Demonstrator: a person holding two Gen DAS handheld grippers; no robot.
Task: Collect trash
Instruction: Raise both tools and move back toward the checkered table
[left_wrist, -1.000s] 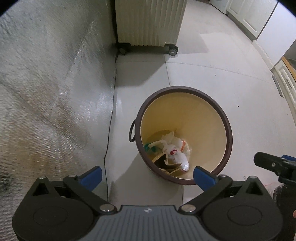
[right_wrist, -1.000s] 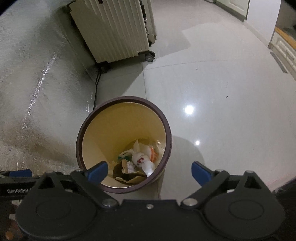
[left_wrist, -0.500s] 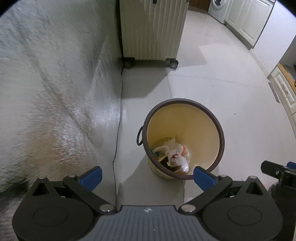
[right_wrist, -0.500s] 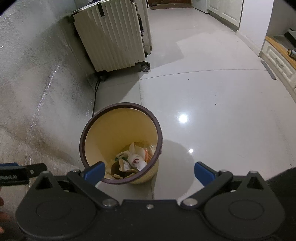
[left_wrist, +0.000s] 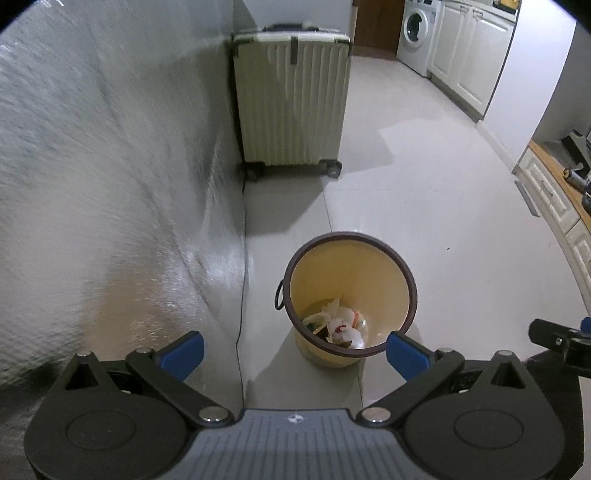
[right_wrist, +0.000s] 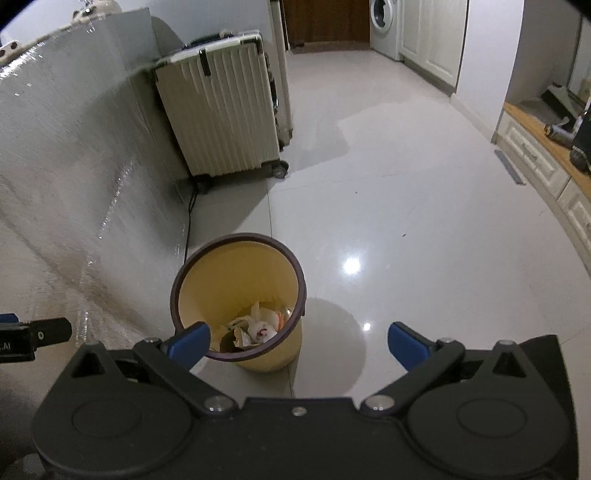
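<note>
Both hand-held grippers released, nothing carried: left hand-held gripper (left_wrist: 293, 350) and right hand-held gripper (right_wrist: 299, 343) spread wide, well above the floor (right_wrist: 406, 221).

Trash bin (left_wrist: 351, 291) upright on the floor, near the silver insulated sheet (left_wrist: 110, 184), well apart from the cream suitcase (left_wrist: 291, 99). In the right wrist view the bin sits low and left of centre (right_wrist: 238, 295), partly behind the left pad.

Trash (left_wrist: 341, 326) at the bin bottom: crumpled white paper or plastic wrap, a brown scrap, a bit of orange and green. Exact items too small to tell.

Handling guess:
- Trash: light, soft, crushable, loose pile. Pinch on a raised fold, not flat pieces. Thin film likely slippery, may slide out of a weak pinch.
- Bin: thin plastic wall, light, nearly empty, so easy to tip or skid on the glossy tile if nudged sideways.
- Hold points on bin: dark rim (left_wrist: 295, 273), wall pinched between inner and outer face; or the small ring handle (left_wrist: 278, 295) on the side toward the sheet.
- Rim grip near the handle probably most stable; wall may flex under a hard squeeze.

Deep reach needed for contents; pads could catch the rim going in.
</note>
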